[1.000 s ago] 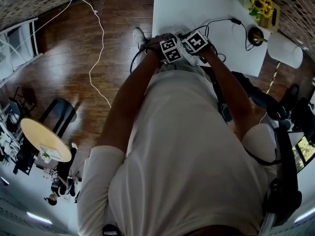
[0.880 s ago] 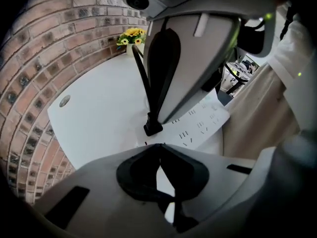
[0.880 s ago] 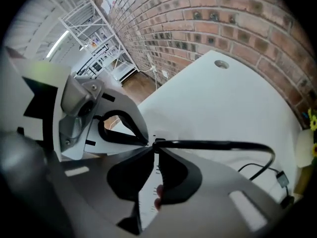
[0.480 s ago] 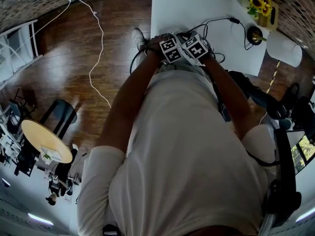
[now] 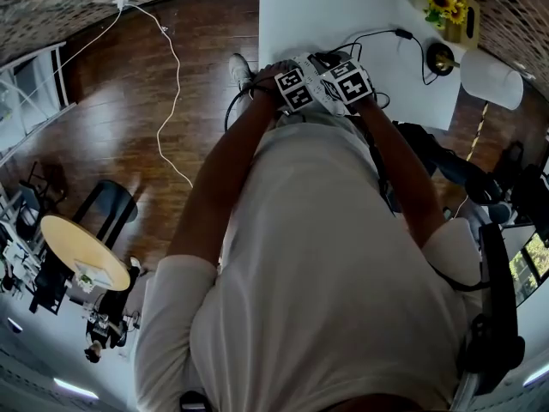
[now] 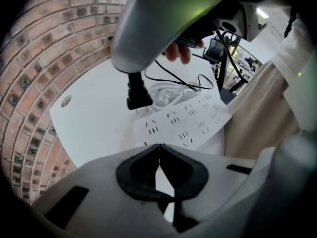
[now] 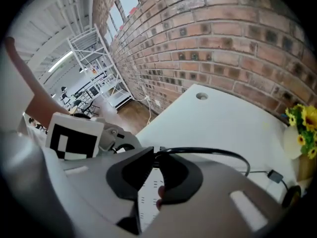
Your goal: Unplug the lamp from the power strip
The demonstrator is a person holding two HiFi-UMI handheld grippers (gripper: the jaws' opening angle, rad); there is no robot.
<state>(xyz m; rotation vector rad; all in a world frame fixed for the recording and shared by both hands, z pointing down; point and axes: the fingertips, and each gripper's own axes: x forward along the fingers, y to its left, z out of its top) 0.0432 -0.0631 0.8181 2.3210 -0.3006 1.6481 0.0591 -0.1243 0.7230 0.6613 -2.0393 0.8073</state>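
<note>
Right claw [image 7: 155, 155] is clamped narrow on the black plug [image 6: 139, 96] — prongs bare, apparently just clear of the power strip [image 6: 184, 124], hanging at its 11 o'clock end. Left claw [image 6: 159, 151] is closed and empty, tips at the strip's 6 o'clock edge — likely pinning it so it won't lift. Lamp [image 5: 491, 79] sits at 2 o'clock on the white surface [image 5: 343, 7].

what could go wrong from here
The right gripper pinches the plug only at its jaw tips, so it may slip and drop onto the strip. The cord seems to run to the lamp near the table edge; a long pull could tug it.
</note>
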